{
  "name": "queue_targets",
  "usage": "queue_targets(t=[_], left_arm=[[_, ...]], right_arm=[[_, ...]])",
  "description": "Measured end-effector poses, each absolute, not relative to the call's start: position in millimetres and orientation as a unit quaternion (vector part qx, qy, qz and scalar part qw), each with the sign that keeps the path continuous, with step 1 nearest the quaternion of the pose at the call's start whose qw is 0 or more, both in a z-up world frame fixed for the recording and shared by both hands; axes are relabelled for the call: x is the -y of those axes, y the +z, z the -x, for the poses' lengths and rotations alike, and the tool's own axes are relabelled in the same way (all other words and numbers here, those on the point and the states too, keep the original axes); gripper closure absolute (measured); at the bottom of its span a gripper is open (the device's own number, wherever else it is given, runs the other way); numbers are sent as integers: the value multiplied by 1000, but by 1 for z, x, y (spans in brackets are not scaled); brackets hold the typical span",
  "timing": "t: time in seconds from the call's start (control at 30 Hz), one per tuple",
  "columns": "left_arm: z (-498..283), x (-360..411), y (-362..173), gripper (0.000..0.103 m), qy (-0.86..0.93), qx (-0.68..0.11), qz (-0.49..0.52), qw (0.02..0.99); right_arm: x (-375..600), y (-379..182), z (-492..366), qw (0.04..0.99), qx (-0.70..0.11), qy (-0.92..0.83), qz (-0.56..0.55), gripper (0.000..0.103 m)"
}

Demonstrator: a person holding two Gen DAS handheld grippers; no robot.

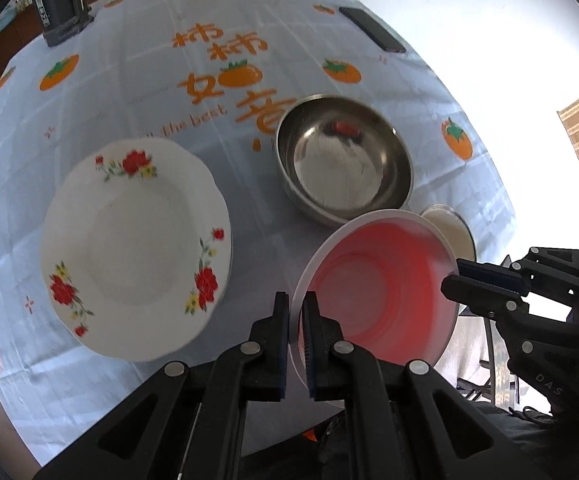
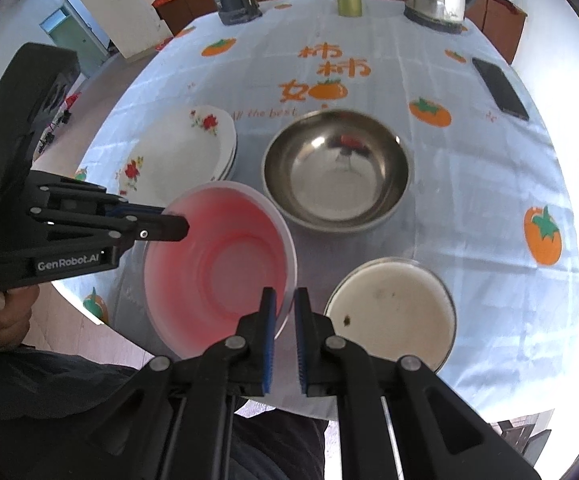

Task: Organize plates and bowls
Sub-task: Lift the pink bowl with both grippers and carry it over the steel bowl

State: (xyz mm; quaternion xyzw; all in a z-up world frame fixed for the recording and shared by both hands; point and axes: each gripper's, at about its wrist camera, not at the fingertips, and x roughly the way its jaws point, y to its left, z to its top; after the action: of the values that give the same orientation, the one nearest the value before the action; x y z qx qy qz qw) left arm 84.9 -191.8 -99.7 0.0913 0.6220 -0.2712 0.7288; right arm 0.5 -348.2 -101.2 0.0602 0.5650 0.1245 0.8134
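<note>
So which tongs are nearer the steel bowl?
Right, by a little. Both tongs grip the pink bowl: right tongs on the rim beside the steel bowl, left tongs on the opposite rim.

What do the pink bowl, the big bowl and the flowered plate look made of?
Pink bowl: likely plastic, matte and translucent, with a pale rim that light shows through. Big bowl: metal, probably stainless steel, with mirror-like reflections inside. Flowered plate: glazed ceramic or possibly melamine, glossy white with printed red flowers.

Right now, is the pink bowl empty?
Empty: the pink bowl shows only its bare ringed bottom, held at its rim by both tools.
</note>
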Motion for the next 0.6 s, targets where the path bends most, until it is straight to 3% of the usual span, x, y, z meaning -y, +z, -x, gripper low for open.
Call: queue_targets(t=[0.6], left_arm=[[-109,208,-77,96,-265,-599,-96,750]], right_arm=[[362,-86,-22,831,-541,113,-58,94]])
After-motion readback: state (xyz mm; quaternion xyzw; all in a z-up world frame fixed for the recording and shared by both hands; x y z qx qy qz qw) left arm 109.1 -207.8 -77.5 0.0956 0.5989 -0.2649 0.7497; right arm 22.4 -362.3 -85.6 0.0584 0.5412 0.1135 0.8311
